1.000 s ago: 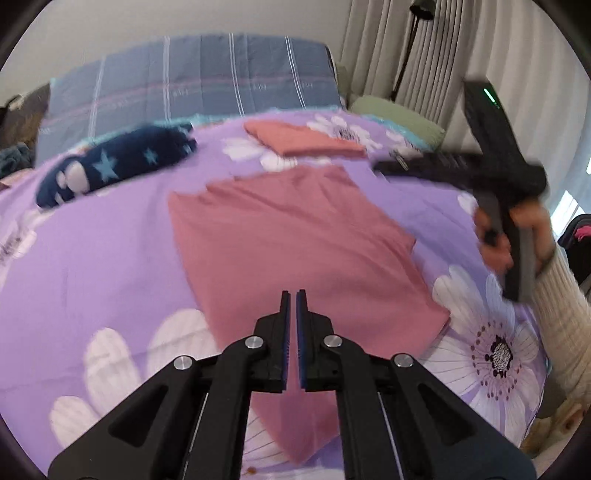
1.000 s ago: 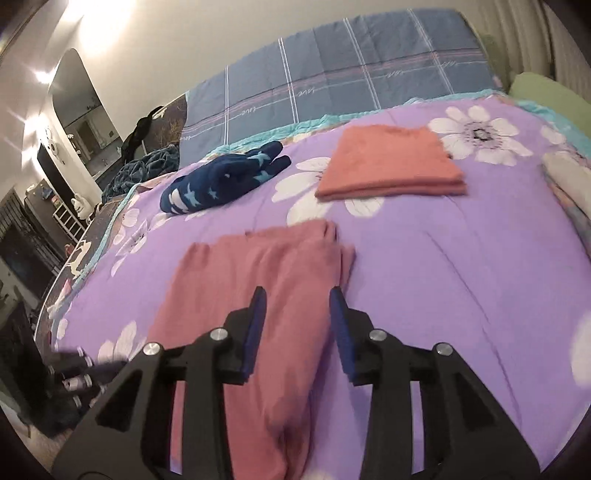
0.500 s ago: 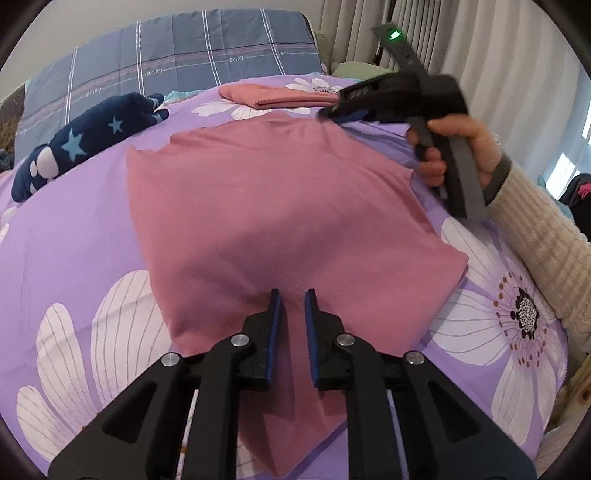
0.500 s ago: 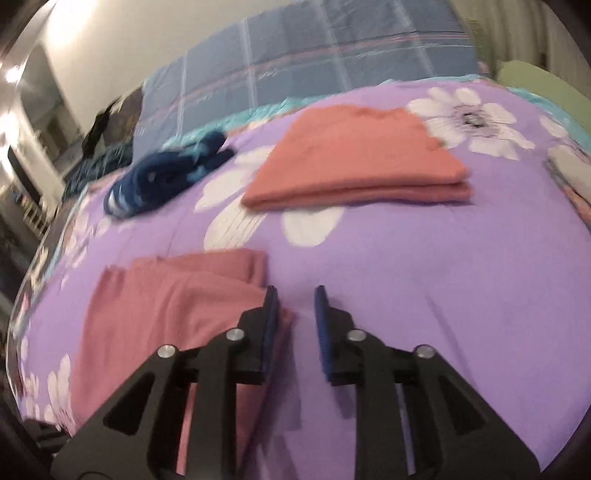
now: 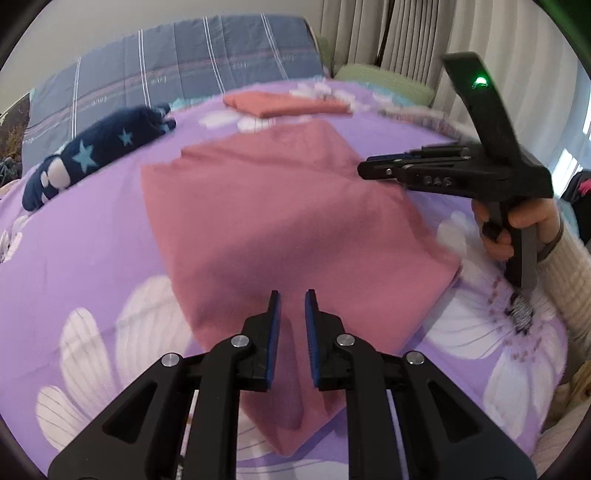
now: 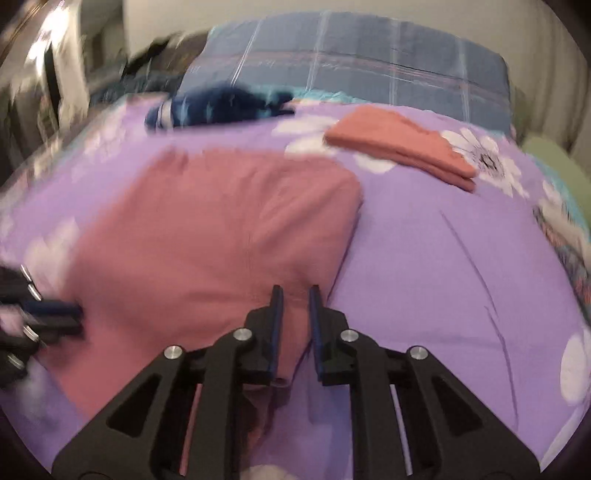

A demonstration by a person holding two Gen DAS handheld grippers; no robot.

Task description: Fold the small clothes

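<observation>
A pink garment [image 5: 280,221] [image 6: 207,236] lies spread on the purple flowered bedsheet [image 5: 81,258]. My left gripper [image 5: 291,295] sits at its near edge, jaws narrowed to a slit with pink cloth filling the gap. From the right wrist view it is a blurred shape at the garment's left edge [image 6: 55,317]. My right gripper [image 6: 295,291] is at the garment's right edge, jaws equally narrow, with creased pink cloth pinched between them. The left wrist view shows it side-on [image 5: 364,170], held by a hand [image 5: 524,221] in a cream sleeve.
A folded orange garment [image 5: 280,103] [image 6: 399,147] lies beyond the pink one. A navy star-patterned garment [image 5: 96,155] [image 6: 221,103] lies at the far left. A blue plaid pillow [image 5: 177,66] lines the head of the bed, with a green cushion [image 5: 384,81] and curtains [image 5: 388,33] at the right.
The right gripper's jaws narrowed from wide apart to a slit and came down onto the garment's right edge. The left jaws went from fully shut to a narrow gap over the near edge.
</observation>
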